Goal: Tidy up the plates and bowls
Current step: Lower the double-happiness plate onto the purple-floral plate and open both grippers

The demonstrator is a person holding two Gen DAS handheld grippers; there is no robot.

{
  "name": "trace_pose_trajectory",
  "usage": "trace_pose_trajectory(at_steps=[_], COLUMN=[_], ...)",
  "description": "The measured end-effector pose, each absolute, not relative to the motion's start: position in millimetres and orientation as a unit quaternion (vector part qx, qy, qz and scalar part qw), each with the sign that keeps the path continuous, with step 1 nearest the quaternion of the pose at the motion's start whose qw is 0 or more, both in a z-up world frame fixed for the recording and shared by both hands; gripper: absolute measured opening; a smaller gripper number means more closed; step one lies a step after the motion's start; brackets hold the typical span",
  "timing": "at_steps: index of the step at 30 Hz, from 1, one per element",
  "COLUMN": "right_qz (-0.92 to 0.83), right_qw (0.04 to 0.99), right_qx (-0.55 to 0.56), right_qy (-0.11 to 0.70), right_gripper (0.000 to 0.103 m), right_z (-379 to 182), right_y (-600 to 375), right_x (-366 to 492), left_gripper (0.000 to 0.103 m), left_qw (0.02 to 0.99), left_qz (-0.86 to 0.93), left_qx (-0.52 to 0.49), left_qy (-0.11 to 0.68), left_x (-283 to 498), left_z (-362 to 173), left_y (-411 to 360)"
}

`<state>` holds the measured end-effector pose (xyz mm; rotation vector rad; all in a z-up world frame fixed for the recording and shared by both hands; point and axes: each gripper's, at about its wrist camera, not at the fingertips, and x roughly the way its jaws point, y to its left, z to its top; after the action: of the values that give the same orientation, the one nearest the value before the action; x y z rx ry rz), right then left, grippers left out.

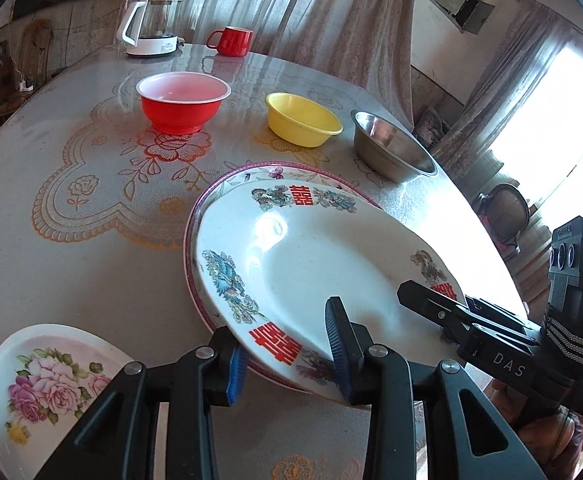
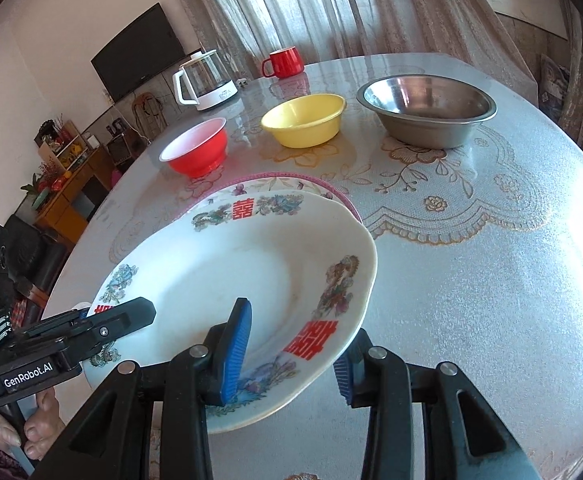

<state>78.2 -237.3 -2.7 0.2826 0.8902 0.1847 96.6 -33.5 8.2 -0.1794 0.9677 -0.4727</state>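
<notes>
A white plate with red characters point(image 1: 323, 256) point(image 2: 227, 272) lies tilted over a larger pink-rimmed plate point(image 1: 227, 178) point(image 2: 283, 178), its far edge on that plate. My left gripper point(image 1: 287, 360) point(image 2: 131, 312) is shut on the near left rim, one blue pad on top and one under it. My right gripper point(image 2: 291, 360) point(image 1: 431, 308) grips the near right rim the same way. A small rose-patterned plate point(image 1: 43, 380) lies at the near left. Farther back stand a red bowl point(image 1: 182, 102), a yellow bowl point(image 1: 301, 120) and a steel bowl point(image 1: 391, 152) in a row.
A glass kettle point(image 1: 151, 28) and a red mug point(image 1: 231, 42) stand at the far edge of the round table point(image 1: 91, 272), in front of curtains. The table's right edge runs close to the steel bowl. A person's fingers point(image 2: 39, 420) hold the left gripper's handle.
</notes>
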Motion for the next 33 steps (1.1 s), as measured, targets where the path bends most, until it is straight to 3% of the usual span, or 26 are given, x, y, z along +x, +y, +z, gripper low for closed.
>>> trace_pose_trajectory(at_steps=[22,33], right_qz=[0.099,0.036], right_qw=[0.897,0.901], right_qx=[0.153,0.192], right_qy=[0.402,0.386], right_gripper=[0.040,0.040], right_z=[14.4,12.5], right_y=[-247.3,-263.9], right_x=[57.7,59.0], left_gripper=[0.035,0.035], left_qw=[0.847,0.860], left_qz=[-0.248,-0.262], left_qx=[-0.098,-0.120], left_qy=[0.459,0.420], left_x=[79.7,74.7], left_z=[7.0,22.1], left_y=[-29.5,-17.0])
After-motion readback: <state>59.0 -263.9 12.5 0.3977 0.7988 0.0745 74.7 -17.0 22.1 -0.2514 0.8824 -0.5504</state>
